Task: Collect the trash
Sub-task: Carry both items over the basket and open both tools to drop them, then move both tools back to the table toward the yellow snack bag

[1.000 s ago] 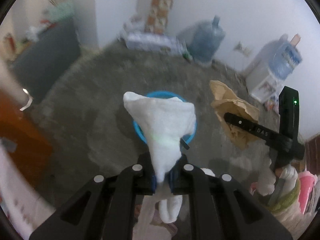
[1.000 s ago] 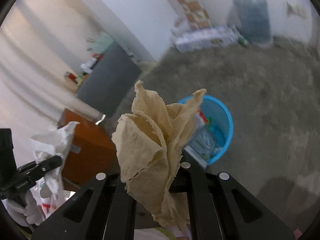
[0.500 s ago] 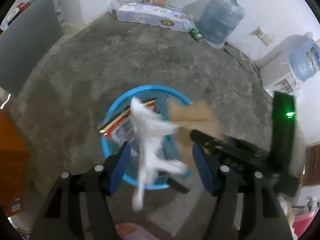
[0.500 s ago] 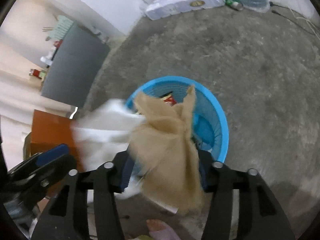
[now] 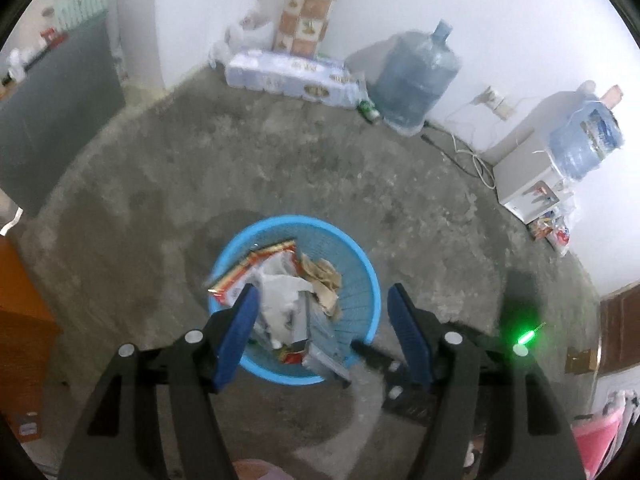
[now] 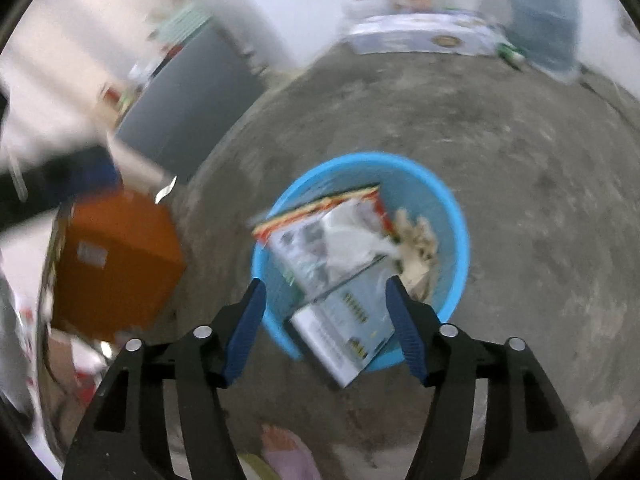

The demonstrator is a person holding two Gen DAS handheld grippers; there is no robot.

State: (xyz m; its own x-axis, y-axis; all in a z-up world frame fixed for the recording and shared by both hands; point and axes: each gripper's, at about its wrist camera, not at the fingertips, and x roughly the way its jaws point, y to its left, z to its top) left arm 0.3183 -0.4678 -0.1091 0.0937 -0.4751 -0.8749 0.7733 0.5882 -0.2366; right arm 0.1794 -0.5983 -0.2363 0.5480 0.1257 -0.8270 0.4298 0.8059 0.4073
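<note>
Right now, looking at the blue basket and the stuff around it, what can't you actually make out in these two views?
- Bottom of the blue basket: left wrist view, buried under white plastic, brown paper and wrappers.
- Print on the flat packet: right wrist view, motion blur.
- Items on the grey cabinet: right wrist view, blurred and small.
- Orange box: right wrist view, label smeared.
- Pink thing: left wrist view, cut off by the edge.

Blue plastic basket (image 5: 362,264) is standing upright on the concrete floor, holding white plastic bag (image 5: 280,284) centre, crumpled brown paper (image 5: 322,280) right, and printed packaging (image 6: 320,240) leaning left.
</note>
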